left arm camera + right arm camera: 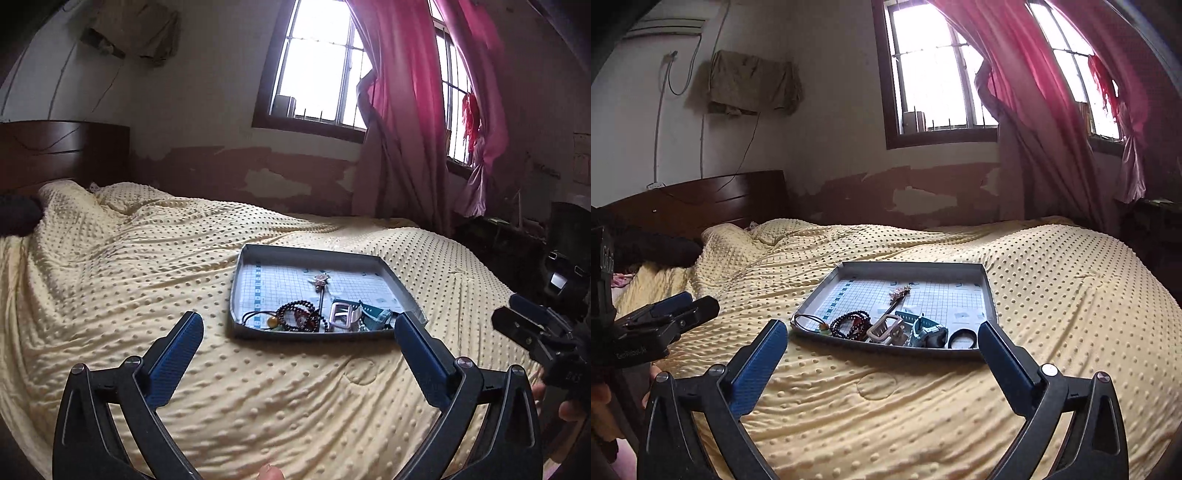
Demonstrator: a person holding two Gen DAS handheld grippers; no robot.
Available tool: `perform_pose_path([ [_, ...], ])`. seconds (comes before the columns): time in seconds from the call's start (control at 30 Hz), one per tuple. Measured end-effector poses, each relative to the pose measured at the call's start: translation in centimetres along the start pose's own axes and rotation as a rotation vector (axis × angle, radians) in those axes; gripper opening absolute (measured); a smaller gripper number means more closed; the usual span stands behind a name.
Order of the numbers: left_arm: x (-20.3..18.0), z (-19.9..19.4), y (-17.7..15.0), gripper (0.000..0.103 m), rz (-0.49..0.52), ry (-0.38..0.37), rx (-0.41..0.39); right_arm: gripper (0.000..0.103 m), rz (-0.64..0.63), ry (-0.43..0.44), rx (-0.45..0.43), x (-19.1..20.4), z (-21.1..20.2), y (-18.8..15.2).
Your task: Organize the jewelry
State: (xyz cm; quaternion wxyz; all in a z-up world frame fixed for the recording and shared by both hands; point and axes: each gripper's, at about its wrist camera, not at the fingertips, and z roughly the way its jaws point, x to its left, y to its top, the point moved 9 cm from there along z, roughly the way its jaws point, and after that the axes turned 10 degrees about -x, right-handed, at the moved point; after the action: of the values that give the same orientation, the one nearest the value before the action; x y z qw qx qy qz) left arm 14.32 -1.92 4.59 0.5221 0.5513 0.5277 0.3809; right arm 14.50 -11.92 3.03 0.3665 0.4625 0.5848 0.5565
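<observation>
Looking along the left gripper (299, 325) from the left wrist view, its jaws stand wide apart over the yellow dotted bedspread (129, 280), holding nothing; a shallow grey tray (246, 258) lies flat on the bed just beyond the fingertips; the jewelry is bunched along the tray's near edge: a dark bead bracelet (295, 314), a black cord with an amber bead (264, 318), a pale buckle-like piece (341, 315) and a teal watch (376, 317); a hairpin with a pink flower (320, 282) lies nearer the tray's middle, on a grid-printed liner; the right gripper (517, 314) shows at the right edge, its jaws close together, though whether they touch I cannot tell.

From the right wrist view, the right gripper (882, 332) hangs with jaws wide apart and empty, the tray (988, 291) just ahead of them; the bead bracelet (849, 324), the buckle-like piece (886, 328), the teal watch (923, 328) and a black ring (962, 338) crowd the near edge; the left gripper (698, 302) juts in from the left, seen side-on; a pink curtain (1034, 110) hangs by the barred window (934, 81).
</observation>
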Motion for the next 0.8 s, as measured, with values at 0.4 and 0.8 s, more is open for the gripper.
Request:
perform_pose_path([
  [0.4, 0.8, -5.1, -2.8, 0.101, 0.041, 0.077, -0.043, 0.103, -0.018, -0.064, -0.033, 1.2, -4.9, -2.1],
  [0.8, 1.9, -6.4, -6.1, 0.101, 0.006, 0.105, -0.024, 0.103, -0.012, -0.09, 0.006, 1.5, -5.3, -5.3],
])
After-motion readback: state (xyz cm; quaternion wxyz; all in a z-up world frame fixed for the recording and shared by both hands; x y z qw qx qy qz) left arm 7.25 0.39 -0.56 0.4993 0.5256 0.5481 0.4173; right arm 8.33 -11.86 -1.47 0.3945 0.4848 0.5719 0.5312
